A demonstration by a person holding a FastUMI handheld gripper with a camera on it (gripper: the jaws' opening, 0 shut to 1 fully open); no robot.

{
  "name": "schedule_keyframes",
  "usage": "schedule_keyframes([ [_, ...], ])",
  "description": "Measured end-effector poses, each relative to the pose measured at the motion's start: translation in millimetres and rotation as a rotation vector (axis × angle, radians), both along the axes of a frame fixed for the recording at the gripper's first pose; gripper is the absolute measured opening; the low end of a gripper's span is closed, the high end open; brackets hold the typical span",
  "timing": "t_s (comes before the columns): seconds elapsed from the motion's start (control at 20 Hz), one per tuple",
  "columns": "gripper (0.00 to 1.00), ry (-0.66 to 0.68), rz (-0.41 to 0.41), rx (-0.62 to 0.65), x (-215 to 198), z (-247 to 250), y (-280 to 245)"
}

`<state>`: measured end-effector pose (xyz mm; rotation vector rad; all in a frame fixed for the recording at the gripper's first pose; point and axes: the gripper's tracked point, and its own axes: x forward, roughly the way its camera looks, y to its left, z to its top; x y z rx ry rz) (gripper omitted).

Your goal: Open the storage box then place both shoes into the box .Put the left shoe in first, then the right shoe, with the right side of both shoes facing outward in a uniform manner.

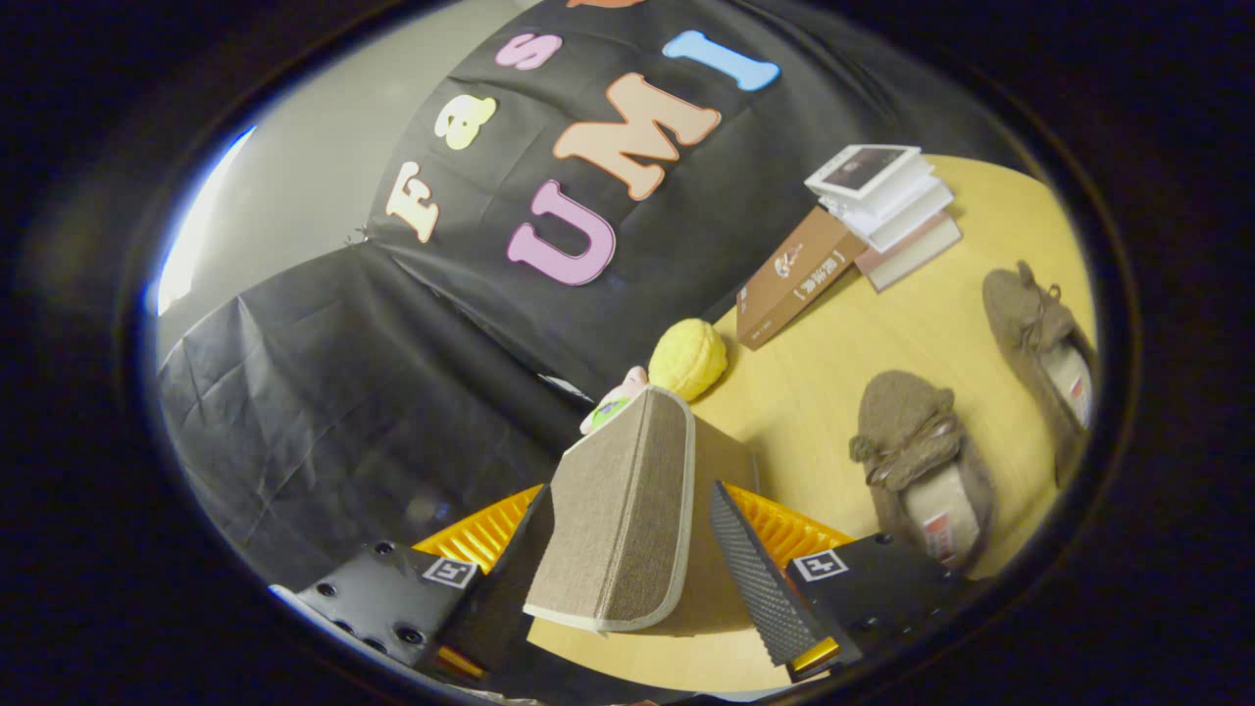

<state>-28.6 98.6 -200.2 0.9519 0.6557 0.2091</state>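
Observation:
A beige fabric lid point(618, 520) of the storage box stands raised between the fingers of my gripper point(632, 549). The left finger point(505, 579) lies against the lid's woven face. A narrow gap separates the lid's trimmed edge from the right finger point(760, 579), and the box's brown side point(727, 461) shows through it. Two brown moccasin shoes lie on the wooden table point(833, 373) to the right of the fingers. The nearer shoe point(922, 471) sits just beyond the right finger, and the other shoe point(1044, 343) lies farther right.
A yellow plush toy point(688, 358) and a small pink and green toy point(613, 402) sit just behind the box by the black cloth wall. A brown book point(799, 275) leans beside a stack of books point(887, 201) at the table's far end.

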Motion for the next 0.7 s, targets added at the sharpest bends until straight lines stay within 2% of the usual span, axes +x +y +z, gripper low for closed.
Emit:
schedule_keyframes([
  [0.45,1.0,0.172,-0.024,0.311,-1,-35,20],
  [0.7,1.0,0.247,0.023,0.441,-16,-50,41],
])
